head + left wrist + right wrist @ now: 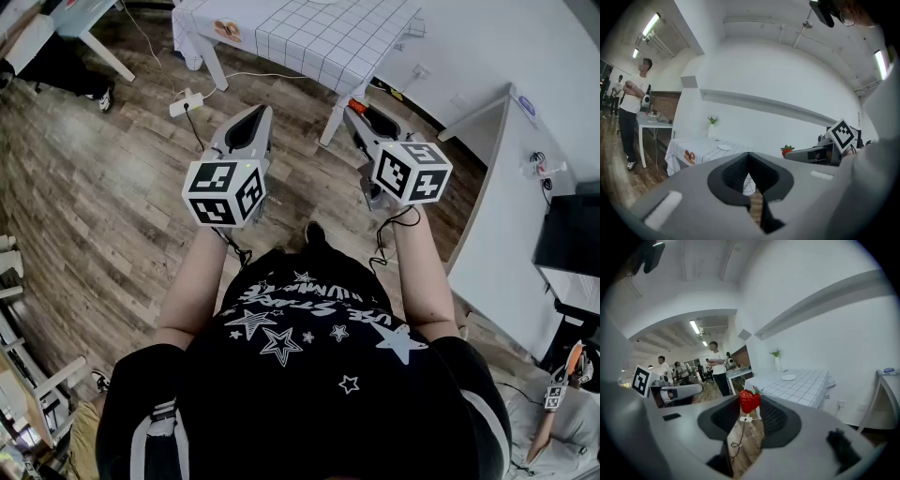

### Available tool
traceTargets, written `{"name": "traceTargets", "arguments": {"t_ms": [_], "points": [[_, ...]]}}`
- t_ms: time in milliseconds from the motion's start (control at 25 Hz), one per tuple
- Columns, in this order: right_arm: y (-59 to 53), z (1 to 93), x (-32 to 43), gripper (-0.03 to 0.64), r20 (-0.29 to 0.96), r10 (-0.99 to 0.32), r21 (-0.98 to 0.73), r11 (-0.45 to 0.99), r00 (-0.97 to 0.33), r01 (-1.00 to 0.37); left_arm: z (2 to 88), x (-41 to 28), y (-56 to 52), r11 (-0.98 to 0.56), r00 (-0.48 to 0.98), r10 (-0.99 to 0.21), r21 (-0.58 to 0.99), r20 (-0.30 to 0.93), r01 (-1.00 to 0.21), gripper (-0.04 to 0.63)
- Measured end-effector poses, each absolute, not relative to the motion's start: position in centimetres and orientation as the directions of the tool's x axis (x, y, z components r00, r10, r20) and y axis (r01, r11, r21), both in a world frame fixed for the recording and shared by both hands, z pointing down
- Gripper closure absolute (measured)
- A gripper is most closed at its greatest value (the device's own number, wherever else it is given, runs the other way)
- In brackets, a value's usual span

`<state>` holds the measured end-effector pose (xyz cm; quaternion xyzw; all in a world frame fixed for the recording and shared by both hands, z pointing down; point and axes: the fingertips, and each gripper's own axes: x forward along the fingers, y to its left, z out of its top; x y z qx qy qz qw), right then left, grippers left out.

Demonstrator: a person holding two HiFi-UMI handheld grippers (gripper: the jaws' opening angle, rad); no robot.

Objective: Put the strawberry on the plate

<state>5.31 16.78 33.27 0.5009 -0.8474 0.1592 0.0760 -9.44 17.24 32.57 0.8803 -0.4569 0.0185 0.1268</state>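
One strawberry [750, 400] sits pinched at the tips of my right claw [360, 111], pads pressing on both its sides. It is up in the air over the floor [103, 178], resting on nothing. Its long axis is roughly upright: green leaves on top, leaning a bit to the right in the right gripper view, pointed red end down. My left claw [253, 116] is just beside the right one, jaws together at the tips, nothing between them. Both claws are held out in front of me, about level, aimed toward a table [309, 42] under a white grid-check cloth. The white plate [789, 377] lies flat on that cloth, well apart from the strawberry. A small vase [776, 361] with a green sprig stands at the table's far side by the wall. The floor is grey-brown wood plank, and a white power strip [184, 101] with its cable lies near a table leg. White walls [787, 93], strip lights [694, 327] overhead, several people [716, 363] standing farther back.
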Motion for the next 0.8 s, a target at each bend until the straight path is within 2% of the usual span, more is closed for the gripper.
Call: {"name": "traceTargets", "arguments": {"t_ms": [800], "points": [[16.5,33.8,0.9,0.474,0.299,-0.813,-0.181,0.465,-0.499,-0.867,33.5,-13.3,17.8,-0.566,0.608,-0.781,0.247,0.143,-0.786,0.586]]}}
